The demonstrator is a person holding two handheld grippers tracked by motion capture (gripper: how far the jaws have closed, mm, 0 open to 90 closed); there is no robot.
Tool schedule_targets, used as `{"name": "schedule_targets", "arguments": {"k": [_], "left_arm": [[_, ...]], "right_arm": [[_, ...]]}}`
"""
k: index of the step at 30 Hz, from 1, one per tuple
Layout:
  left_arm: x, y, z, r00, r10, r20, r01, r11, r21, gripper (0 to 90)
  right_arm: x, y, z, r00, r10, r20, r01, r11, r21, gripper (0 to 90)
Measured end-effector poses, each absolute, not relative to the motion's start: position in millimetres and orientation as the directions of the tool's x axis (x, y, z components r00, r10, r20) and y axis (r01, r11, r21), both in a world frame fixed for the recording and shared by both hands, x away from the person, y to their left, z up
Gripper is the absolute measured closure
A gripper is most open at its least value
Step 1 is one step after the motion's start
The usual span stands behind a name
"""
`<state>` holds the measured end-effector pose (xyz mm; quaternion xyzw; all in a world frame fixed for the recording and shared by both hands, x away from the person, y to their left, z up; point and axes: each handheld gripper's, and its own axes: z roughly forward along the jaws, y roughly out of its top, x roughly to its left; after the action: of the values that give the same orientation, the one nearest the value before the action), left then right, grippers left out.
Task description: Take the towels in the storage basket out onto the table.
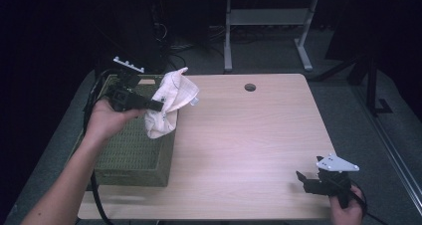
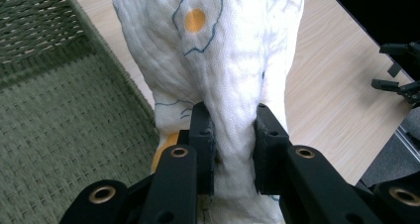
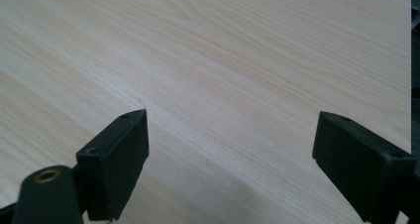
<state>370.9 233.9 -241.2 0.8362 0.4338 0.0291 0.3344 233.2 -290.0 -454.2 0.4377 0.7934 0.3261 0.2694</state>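
Dim room, dark background, table (image 1: pixel 239 135) softly lit from above, faint shadows, slightly soft, grainy pictures

left gripper (image 1: pixel 158 104): far left, held level and pointing right, jaws clamped tight on cloth (image 2: pixel 218 75)
left forearm: runs in from the near-left corner
right gripper (image 1: pixel 301 177): near right, low, jaws wide apart, nothing between them

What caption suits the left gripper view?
Left gripper clamps a white egg-print cloth beside a green woven basket.
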Motion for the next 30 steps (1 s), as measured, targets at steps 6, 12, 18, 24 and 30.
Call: {"name": "schedule_targets", "arguments": {"k": [6,12,18,24,30], "left_arm": [[375,219,-245,0.638,0.731,-0.243,0.701,-0.421,0.576,74.3],[379,201,-248,0.653,0.717,-0.244,0.693,-0.437,0.574,74.2],[383,185,-254,0.669,0.702,-0.244,0.688,-0.462,0.56,74.2],[387,171,-260,0.681,0.69,-0.246,0.684,-0.48,0.55,74.1],[392,154,-269,0.697,0.677,-0.234,0.674,-0.509,0.536,74.0]], "right_arm": [[232,-291,-453,-0.467,0.873,-0.141,0.519,0.4,0.755,13.9],[232,-291,-453,-0.467,0.873,-0.14,0.516,0.398,0.758,13.9],[232,-291,-452,-0.467,0.873,-0.139,0.514,0.397,0.76,13.9],[232,-291,-452,-0.468,0.873,-0.136,0.514,0.394,0.762,13.9],[231,-291,-451,-0.469,0.873,-0.135,0.511,0.392,0.765,13.9]]}}
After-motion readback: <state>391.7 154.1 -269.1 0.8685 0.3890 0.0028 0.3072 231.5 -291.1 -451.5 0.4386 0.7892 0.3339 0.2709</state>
